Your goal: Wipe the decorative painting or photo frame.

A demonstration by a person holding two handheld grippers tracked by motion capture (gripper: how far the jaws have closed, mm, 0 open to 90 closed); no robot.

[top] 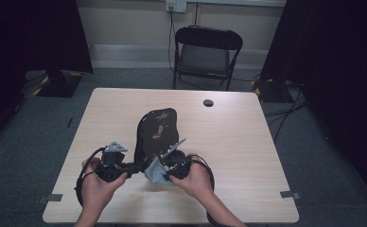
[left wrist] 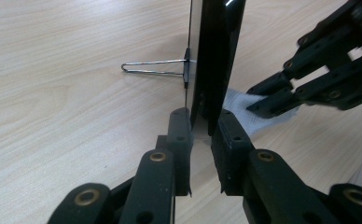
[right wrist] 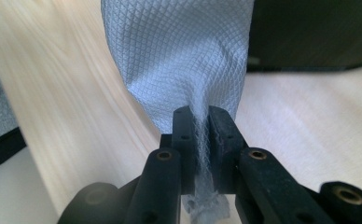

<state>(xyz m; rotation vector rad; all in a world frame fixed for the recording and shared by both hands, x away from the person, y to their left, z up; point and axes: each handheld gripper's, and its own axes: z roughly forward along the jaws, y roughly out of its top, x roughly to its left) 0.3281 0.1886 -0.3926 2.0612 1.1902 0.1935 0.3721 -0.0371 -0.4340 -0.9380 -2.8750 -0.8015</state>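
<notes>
The left gripper [left wrist: 200, 126] is clamped on the lower edge of a black standing mirror [top: 156, 132], its pads [left wrist: 179, 135] pressing either side of the thin panel. The mirror stands near the middle of the table [top: 229, 142], tilted back on a wire stand [left wrist: 153, 68] that juts from its rear. The right gripper [right wrist: 200, 123] is pinched tight on a bunched corner of a pale blue-grey microfibre cloth [right wrist: 179, 51], which hangs just in front of the mirror's dark face; in the high view the cloth [top: 155, 171] sits between the two hands, at the foot of the mirror.

The grip on the mirror is narrow and low, so a firm wipe higher up could lever the panel round in the pads or push it back over its stand. Only a small fold of cloth is caught, so dragging it across the surface could pull it free. The two grippers work close together at the base, and I judge a sideways stroke could knock the right one against the left. Whether the cloth already touches the mirror is hard to tell, since the right gripper view is blurred.

Farther off, a folding chair [top: 207, 54] stands behind the table and a small round grommet [top: 208, 102] sits near its far edge; neither obstructs the work.
</notes>
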